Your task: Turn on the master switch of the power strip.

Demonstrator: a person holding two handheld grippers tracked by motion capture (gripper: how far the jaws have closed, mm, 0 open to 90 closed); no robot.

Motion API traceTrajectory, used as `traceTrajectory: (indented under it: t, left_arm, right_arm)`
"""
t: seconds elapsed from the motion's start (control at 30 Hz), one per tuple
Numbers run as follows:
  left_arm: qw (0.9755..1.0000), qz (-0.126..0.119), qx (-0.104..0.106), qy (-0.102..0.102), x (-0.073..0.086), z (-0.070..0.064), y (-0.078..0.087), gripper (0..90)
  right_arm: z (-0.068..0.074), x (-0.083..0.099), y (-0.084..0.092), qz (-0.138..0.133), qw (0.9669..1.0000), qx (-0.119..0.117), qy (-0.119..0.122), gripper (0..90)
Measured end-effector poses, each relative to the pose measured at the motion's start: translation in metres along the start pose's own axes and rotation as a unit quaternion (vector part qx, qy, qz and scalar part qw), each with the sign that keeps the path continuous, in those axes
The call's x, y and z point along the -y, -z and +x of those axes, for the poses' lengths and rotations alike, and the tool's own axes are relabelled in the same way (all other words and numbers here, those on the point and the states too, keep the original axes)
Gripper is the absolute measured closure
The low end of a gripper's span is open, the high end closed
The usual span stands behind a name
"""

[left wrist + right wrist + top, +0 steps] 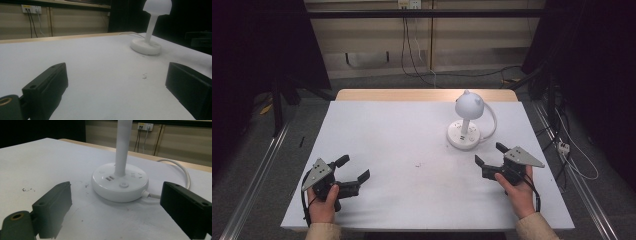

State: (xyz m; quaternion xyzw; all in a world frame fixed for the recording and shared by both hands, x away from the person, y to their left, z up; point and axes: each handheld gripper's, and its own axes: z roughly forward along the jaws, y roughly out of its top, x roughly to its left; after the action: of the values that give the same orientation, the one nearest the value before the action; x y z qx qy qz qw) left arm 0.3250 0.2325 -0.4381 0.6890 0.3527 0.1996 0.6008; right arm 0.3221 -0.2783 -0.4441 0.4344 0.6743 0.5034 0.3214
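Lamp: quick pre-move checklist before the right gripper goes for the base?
1. Right gripper jaws open wide: ok, both stand apart and hold nothing.
2. Right gripper faces the lamp: ok, its round base sits between the jaws in the right gripper view.
3. Gripper apart from the lamp: ok, bare table lies between them.
4. Cord out of the way: not ok, it leaves the base on the side near one jaw and loops behind.
5. Lamp upright: ok, stem vertical, base flat.
6. Left gripper out of the way: ok, open, on the far side of the table.
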Motion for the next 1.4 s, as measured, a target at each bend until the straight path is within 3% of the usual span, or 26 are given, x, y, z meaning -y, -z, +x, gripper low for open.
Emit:
traceTrajectory:
  t: [0.7,1.03,1.4]
  left_arm:
    - [1.0000,-0.002,0.004,0.002,0.000,0.001,0.000,4.1]
    - [1.0000,-0.003,0.008,0.003,0.000,0.000,-0.001,4.1]
    - [1.0000,-0.002,0.008,0.000,0.000,0.000,0.000,4.1]
  right_arm:
    - [0.000,-0.006,-0.020,0.005,1.0000,-0.001,0.004,13.6]
    - [-0.004,-0.007,-0.027,0.005,0.9999,0.007,-0.011,16.1]
    - [-0.007,-0.011,-0.032,0.012,0.9998,0.010,-0.011,19.3]
